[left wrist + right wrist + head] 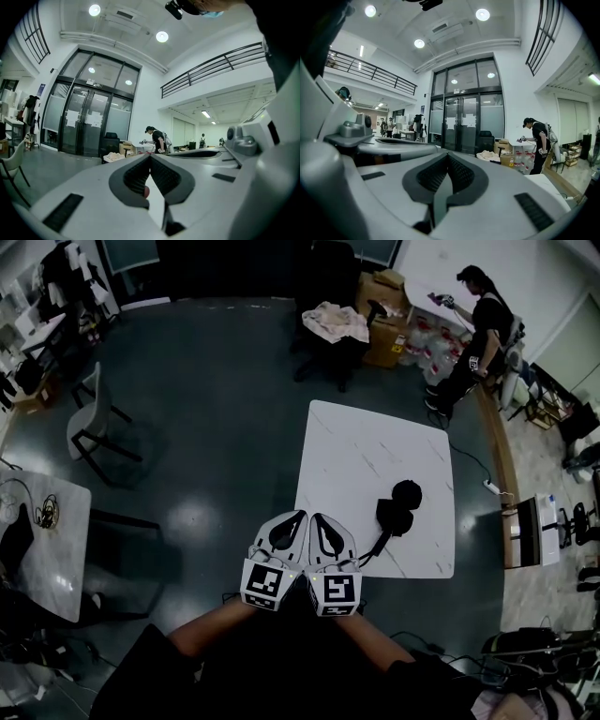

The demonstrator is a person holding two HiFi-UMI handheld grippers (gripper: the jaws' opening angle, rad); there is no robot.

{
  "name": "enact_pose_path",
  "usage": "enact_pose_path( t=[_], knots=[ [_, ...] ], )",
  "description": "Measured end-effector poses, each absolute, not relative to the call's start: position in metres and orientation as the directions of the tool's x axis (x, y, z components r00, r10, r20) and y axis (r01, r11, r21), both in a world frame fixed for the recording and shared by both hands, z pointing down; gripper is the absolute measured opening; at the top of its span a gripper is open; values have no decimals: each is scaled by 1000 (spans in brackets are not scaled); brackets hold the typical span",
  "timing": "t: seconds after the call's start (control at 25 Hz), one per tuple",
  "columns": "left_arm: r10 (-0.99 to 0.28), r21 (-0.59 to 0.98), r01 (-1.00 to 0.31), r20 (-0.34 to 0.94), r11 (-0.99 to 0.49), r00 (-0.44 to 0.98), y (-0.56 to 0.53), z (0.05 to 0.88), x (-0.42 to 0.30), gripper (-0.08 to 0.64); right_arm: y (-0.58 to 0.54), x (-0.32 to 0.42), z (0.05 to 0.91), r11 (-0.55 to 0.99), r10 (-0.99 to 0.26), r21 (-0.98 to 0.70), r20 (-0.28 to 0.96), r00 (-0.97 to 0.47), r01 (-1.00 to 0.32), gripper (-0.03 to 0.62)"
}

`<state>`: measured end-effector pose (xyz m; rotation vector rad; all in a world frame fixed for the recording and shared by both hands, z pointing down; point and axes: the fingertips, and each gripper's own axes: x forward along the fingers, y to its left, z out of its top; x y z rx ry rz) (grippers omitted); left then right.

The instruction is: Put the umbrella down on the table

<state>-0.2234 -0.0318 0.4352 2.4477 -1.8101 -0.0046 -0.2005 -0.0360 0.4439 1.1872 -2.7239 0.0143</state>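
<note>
Umbrella lay folded on the white bench, so task looked done, nothing left. Left hand-held gripper & right hand-held gripper were both clenched, empty, near bench edge, apart from it.

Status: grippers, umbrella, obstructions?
Left gripper shut, empty; right gripper shut, empty, side by side by the table corner. Umbrella lying on the table, apart from both. Nothing else on the tabletop.

Two grippers — one umbrella
</note>
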Motion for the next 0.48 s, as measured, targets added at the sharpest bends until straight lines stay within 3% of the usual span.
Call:
enact_pose_path(
  t=[0.48],
  knots=[
    [-960, 65, -961, 62, -268, 272, -22, 445, -220, 17, -29, -196, 448, 688, -721, 64, 166, -673, -722, 17]
  ],
)
